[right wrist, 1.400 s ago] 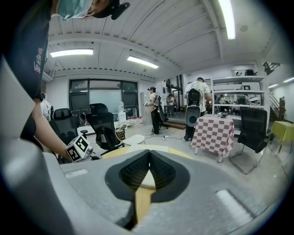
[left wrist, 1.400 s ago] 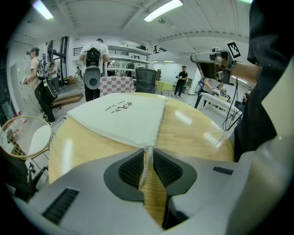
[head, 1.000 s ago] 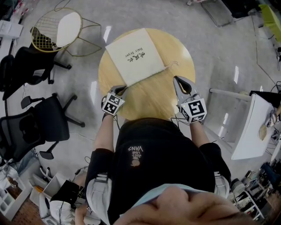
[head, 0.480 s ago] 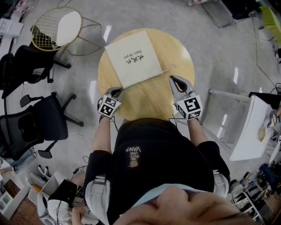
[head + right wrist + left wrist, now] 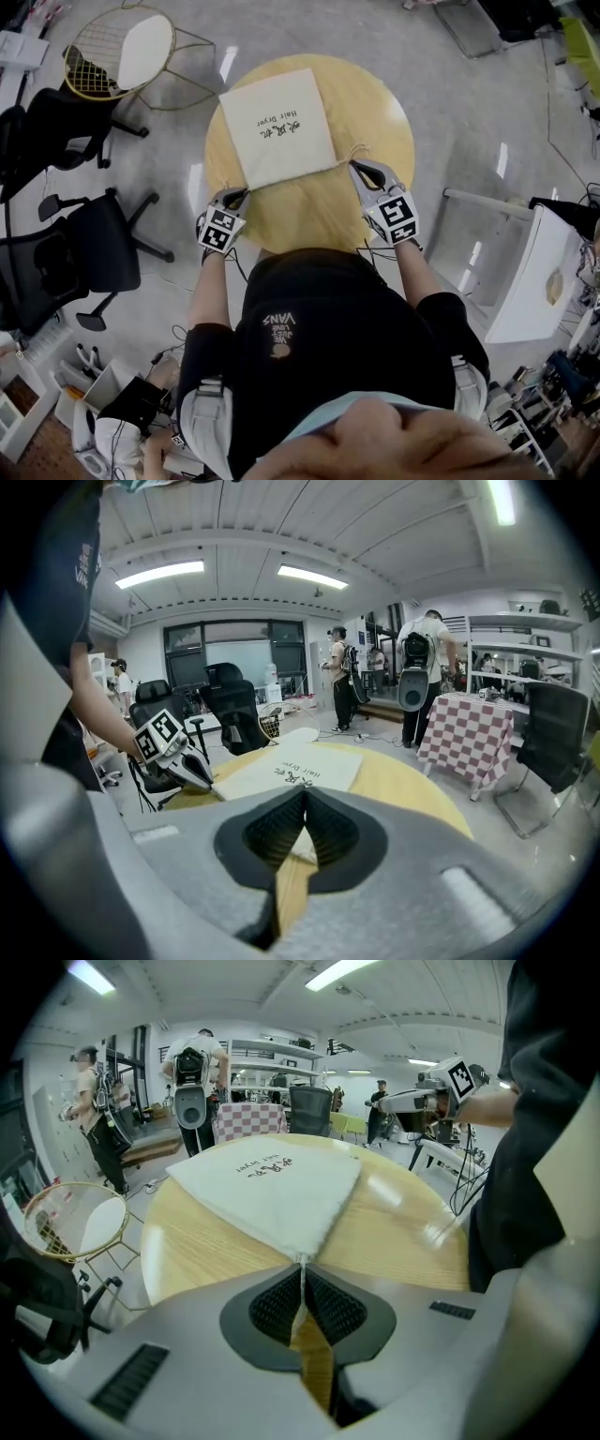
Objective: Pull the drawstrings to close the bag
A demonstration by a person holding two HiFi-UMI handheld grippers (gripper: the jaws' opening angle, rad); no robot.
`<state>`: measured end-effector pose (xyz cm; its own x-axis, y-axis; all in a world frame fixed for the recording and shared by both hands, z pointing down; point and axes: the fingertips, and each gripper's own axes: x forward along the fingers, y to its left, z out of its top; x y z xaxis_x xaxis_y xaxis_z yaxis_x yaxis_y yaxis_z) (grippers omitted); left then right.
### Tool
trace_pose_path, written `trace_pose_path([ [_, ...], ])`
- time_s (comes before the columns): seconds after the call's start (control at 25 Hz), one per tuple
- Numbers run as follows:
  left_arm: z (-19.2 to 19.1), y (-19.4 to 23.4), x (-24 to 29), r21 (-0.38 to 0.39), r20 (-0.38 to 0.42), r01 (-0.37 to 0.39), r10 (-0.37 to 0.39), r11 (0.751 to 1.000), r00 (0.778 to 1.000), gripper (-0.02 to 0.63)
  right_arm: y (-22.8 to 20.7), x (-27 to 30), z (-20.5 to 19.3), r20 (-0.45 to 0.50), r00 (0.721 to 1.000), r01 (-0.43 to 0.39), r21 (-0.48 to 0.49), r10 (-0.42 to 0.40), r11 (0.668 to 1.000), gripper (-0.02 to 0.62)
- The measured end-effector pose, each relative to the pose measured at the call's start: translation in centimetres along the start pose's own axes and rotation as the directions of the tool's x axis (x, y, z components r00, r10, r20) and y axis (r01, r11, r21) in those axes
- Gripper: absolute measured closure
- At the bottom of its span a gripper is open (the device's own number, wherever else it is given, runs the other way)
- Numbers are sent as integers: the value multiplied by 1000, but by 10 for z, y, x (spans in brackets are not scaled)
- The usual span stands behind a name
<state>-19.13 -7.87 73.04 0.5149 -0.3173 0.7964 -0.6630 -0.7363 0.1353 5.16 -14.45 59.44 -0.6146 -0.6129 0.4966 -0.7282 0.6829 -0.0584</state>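
The cream square fabric drawstring bag (image 5: 277,127) is lying flat on the round wooden table (image 5: 375,112), its drawstring edge facing near and its closed end pointing far, leaning left. The left gripper (image 5: 241,192) is clamping the bag's near-left corner. The right gripper (image 5: 353,166) is sitting with jaws pressed together at the near-right corner.

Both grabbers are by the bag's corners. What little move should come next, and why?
Probably open the right gripper and close it on the drawstring loop lying by the bag's corner. Its jaws are shut with no string clearly pinched, while the left gripper is already shut on a thin white strip at the other corner.
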Motion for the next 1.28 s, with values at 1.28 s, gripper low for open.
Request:
trace_pose_path([
  [1.28,-14,14,-10,-95,-7,-68,68,993,998,580,20,52,-78,-309,938,-254,-298,159,920,453],
])
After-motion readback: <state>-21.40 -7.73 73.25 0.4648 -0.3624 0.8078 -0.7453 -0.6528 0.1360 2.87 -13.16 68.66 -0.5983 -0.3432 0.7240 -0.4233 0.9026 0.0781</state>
